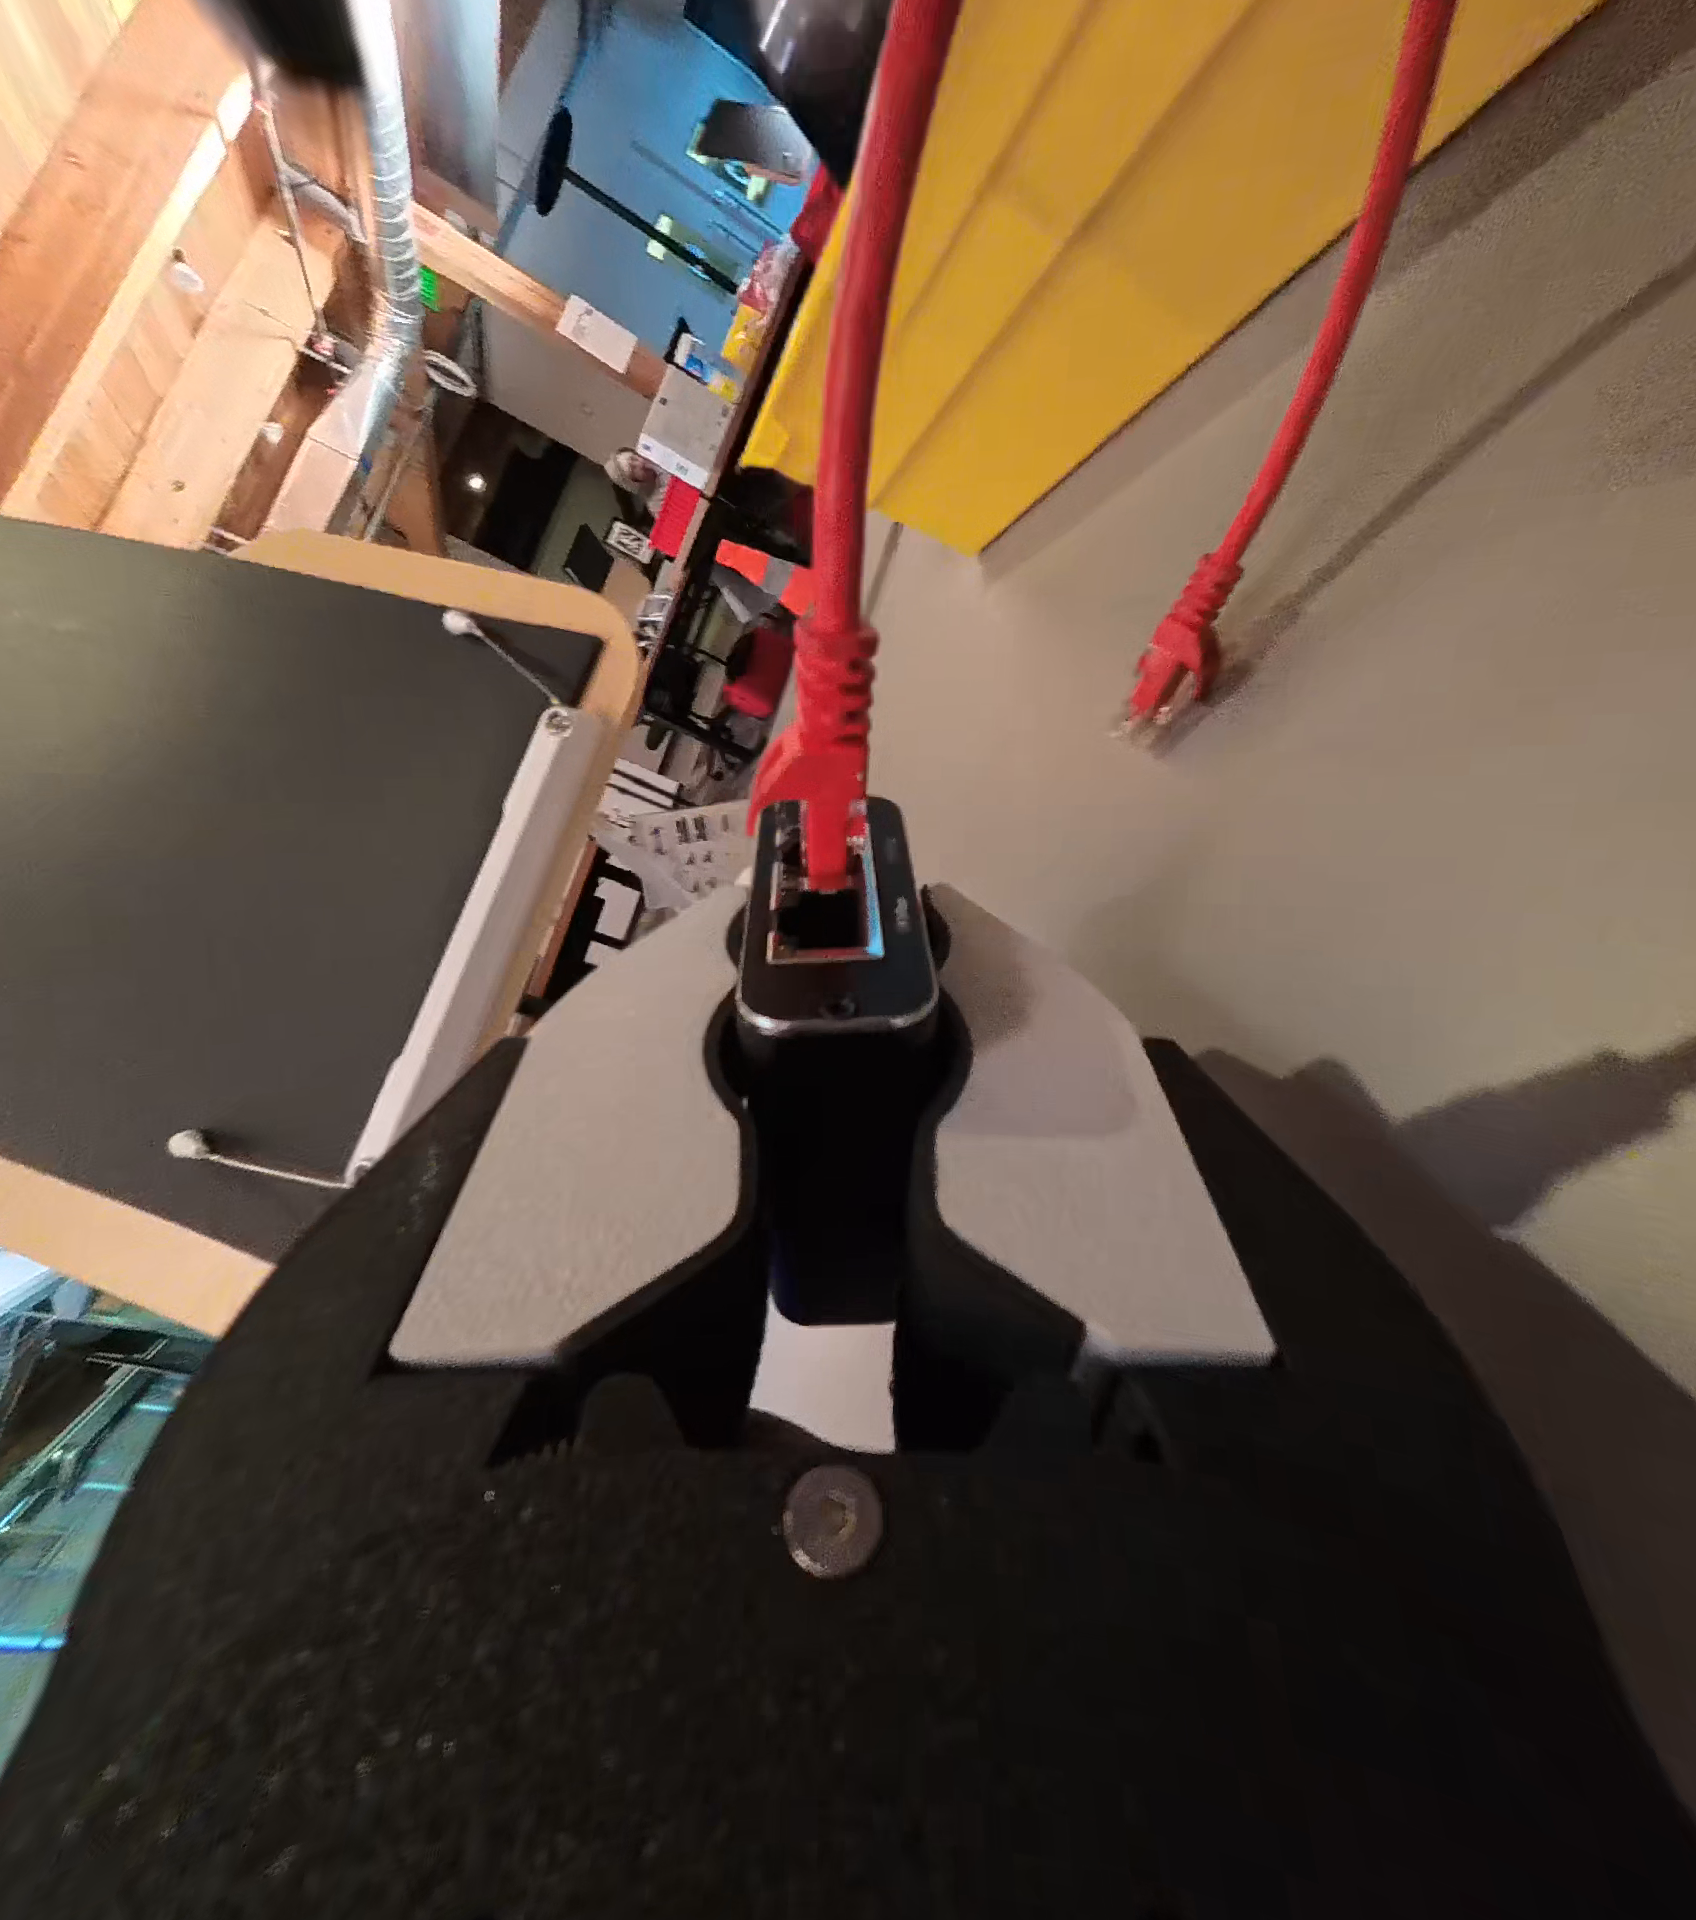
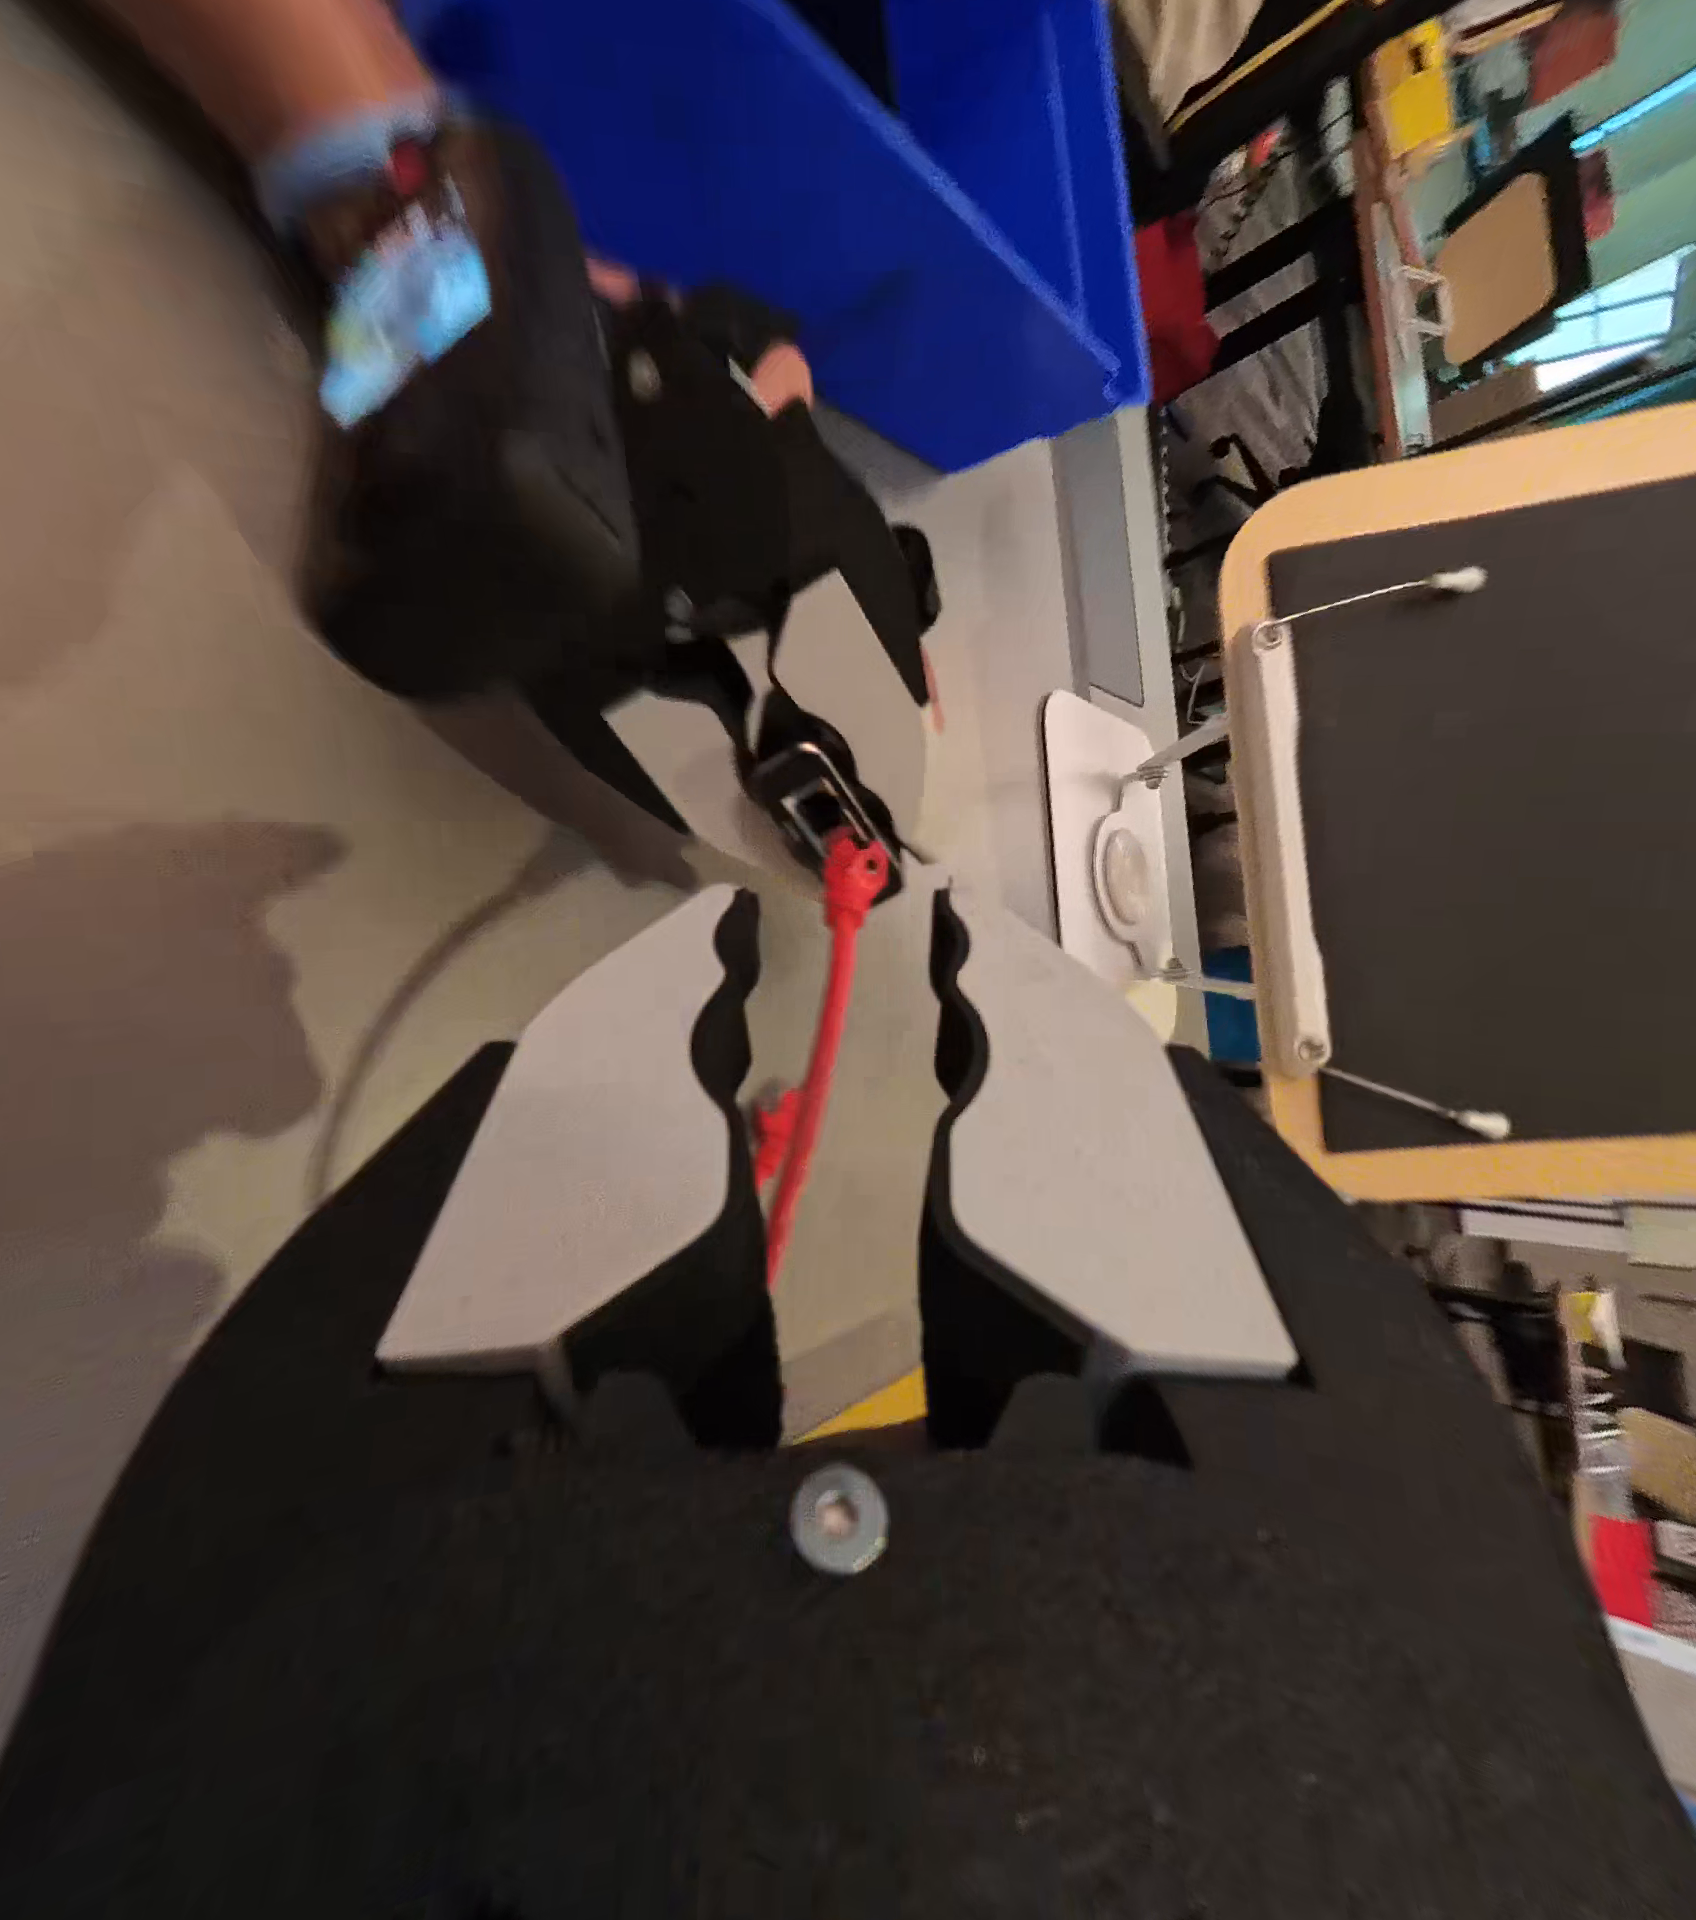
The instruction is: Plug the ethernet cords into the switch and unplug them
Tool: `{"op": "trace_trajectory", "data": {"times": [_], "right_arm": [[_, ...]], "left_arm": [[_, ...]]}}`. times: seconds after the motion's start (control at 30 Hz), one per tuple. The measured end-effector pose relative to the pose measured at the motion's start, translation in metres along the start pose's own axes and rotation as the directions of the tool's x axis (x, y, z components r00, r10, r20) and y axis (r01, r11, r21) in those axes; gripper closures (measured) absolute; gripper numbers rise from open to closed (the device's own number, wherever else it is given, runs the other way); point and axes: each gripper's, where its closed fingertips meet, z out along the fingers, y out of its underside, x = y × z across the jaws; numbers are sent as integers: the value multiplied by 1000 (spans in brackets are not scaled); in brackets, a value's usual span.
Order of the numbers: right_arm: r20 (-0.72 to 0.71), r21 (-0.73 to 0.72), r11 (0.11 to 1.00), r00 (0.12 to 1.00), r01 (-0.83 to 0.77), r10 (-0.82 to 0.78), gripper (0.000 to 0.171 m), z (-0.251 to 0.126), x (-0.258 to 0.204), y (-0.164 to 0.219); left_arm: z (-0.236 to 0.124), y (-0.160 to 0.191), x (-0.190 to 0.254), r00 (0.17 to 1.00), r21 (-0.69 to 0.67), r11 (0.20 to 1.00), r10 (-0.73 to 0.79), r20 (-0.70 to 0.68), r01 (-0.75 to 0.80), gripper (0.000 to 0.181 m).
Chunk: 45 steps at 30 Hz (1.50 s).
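Left wrist view has the grey bench (image 1: 1343,831) filling most of the background, with a yellow bin (image 1: 1083,260) at the far end. Closer in, the left gripper (image 1: 836,935) has its fingers clenched on the little black switch (image 1: 828,977), held up off the bench with the ports facing away from the camera. One red cord (image 1: 849,416) is plugged into the far port, the near port is empty, and a second red cord (image 1: 1332,343) lies loose on the bench, its plug (image 1: 1176,665) well apart from the switch.

From the right wrist view, the right gripper (image 2: 839,904) has its fingers spread and holding nothing, with the plugged cord running between them and the tips just short of the plug (image 2: 849,883).

What I'd worry about: if the right one just grabs the cord and yanks without pressing the latch tab, the plug probably won't let go, and the switch could twist or slip out of the left fingers. Grabbing too far back on the cord is the likely cause.
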Motion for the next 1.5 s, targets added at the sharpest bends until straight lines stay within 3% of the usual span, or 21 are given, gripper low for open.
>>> {"op": "trace_trajectory", "data": {"times": [0.17,0.3,0.43,0.9,1.3,1.5], "right_arm": [[78,-105,971,976,213,-205,137,51,0,24],[125,-109,951,953,290,-277,149,65,-10,31],[76,-91,939,943,331,-325,150,69,-9,32],[95,-159,940,952,303,-291,158,79,-16,50],[53,-191,898,917,397,-395,159,63,-18,53],[42,-171,942,958,288,-285,159,63,-19,53]], "left_arm": [[-1,1,14,998,-22,1000,19,-61,-21,154],[1,5,17,996,-44,999,-8,-93,4,154],[0,4,20,994,-41,999,-11,-108,7,154],[-1,4,24,994,-61,996,54,-96,-60,155],[1,-5,30,996,-65,998,15,-93,-21,153],[-1,-9,27,996,-82,993,80,-44,-83,155]]}}
